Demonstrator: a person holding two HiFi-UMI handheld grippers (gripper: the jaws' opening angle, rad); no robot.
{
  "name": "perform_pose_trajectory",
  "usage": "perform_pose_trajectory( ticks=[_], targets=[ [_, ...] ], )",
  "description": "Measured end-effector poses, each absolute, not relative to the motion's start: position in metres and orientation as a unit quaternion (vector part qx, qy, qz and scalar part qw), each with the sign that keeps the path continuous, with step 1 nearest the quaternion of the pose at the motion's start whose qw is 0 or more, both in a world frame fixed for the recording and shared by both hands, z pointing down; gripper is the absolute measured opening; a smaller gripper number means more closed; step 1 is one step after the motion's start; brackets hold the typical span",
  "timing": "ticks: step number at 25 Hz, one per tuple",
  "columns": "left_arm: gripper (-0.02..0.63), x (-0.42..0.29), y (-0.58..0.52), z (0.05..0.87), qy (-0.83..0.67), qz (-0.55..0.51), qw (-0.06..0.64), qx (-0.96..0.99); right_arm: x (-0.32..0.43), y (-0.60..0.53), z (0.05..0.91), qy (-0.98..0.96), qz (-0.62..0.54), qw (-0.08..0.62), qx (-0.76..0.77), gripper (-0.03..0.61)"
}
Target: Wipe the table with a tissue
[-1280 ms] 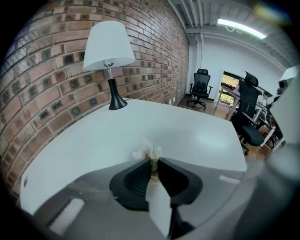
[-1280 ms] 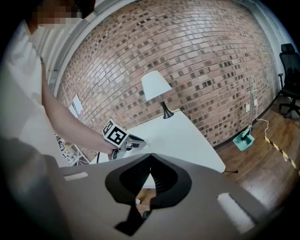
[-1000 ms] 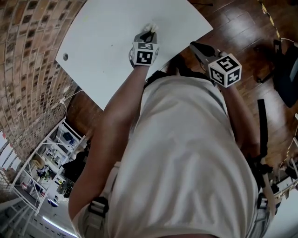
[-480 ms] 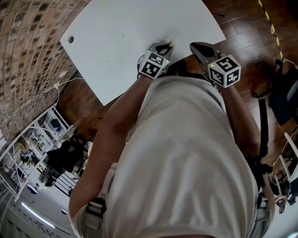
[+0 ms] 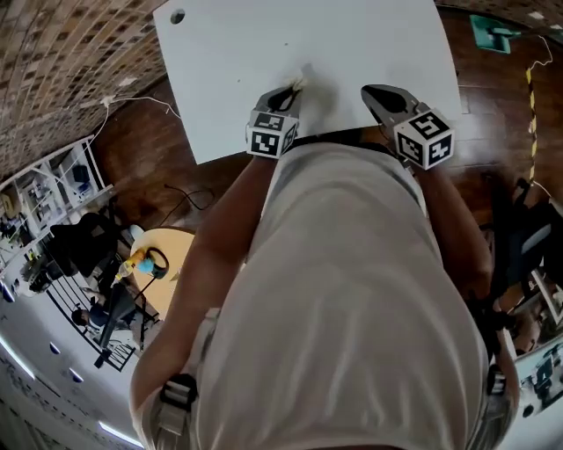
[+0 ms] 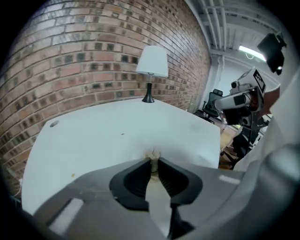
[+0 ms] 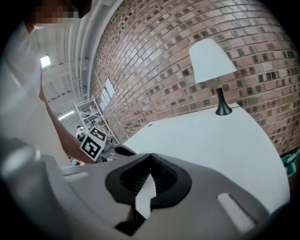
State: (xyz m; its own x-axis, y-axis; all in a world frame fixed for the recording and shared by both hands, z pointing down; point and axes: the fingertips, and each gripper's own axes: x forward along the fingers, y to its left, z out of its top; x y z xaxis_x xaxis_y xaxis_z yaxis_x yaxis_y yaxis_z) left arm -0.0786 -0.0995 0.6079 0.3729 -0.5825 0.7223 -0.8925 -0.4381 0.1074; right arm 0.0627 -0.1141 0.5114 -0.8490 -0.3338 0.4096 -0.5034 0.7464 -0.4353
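Note:
In the head view my left gripper (image 5: 295,88) is over the white table (image 5: 369,44), close to its near edge. It is shut on a small white tissue (image 5: 305,77) that touches the tabletop. The left gripper view shows the crumpled tissue (image 6: 153,153) pinched between the tips of the left gripper (image 6: 153,159), low over the table (image 6: 103,136). My right gripper (image 5: 371,90) hovers to the right over the same near edge. In the right gripper view, the right gripper (image 7: 150,155) has its tips together with nothing between them.
A white-shaded lamp (image 6: 152,63) stands at the table's far edge by the brick wall, and the right gripper view also shows this lamp (image 7: 211,61). A round hole (image 5: 177,16) marks a far corner. Wooden floor, a small round yellow table (image 5: 163,259) and shelving lie left.
The left gripper has dragged the tissue across the table from further in toward the near edge. The right gripper has come from beside the table to over its near edge.

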Motion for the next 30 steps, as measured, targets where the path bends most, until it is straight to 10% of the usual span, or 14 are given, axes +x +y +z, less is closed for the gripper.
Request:
perform_pose_trajectory(
  ticks=[14, 30],
  targets=[
    [0.058, -0.287, -0.095, 0.611, -0.647, 0.243, 0.32, 0.648, -0.038, -0.114, 0.506, -0.935, 0.254, 0.19, 0.157, 0.008],
    [0.055, -0.284, -0.123, 0.627, -0.651, 0.314, 0.294, 0.626, -0.012, -0.117, 0.51, -0.921, 0.27, 0.185, 0.213, 0.008]
  ],
)
